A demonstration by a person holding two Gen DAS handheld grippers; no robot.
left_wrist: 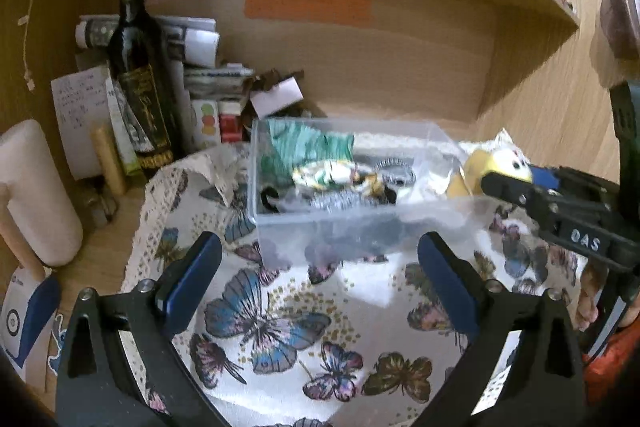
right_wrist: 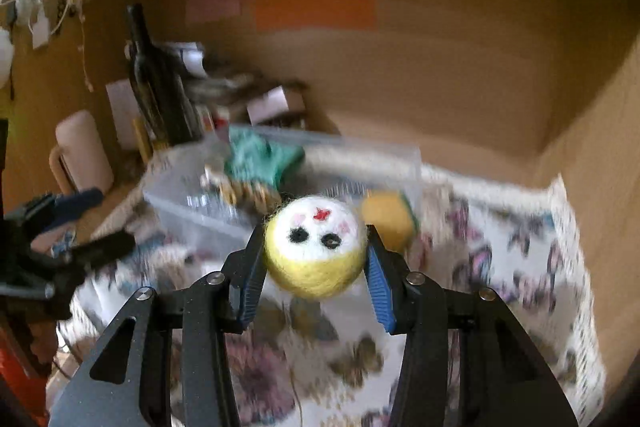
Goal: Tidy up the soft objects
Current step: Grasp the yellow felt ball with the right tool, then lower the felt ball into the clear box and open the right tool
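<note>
— While the right gripper (right_wrist: 316,259) pinches the yellow felt ball (right_wrist: 316,251) between its blue pads, where is it?

— Beside the clear plastic box's (left_wrist: 320,223) right end, over the butterfly cloth (left_wrist: 280,327).

— And the left gripper (left_wrist: 320,255)?

— Spread wide, holding nothing, just before the box, which contains a green cloth (left_wrist: 308,147).

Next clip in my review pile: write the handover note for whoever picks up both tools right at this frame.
Right tool: shut on the yellow felt ball with the stitched face, held in the air beside the clear plastic box, not yet over it.
Left tool: open, holding nothing, hovering above the butterfly cloth just in front of the box.
Done: the box already holds a green knit piece, a patterned fabric piece and grey coiled items.
Left: carry the ball over the rim and release it inside. A yellow thing past the ball in the right wrist view is too blurred to name.
</note>
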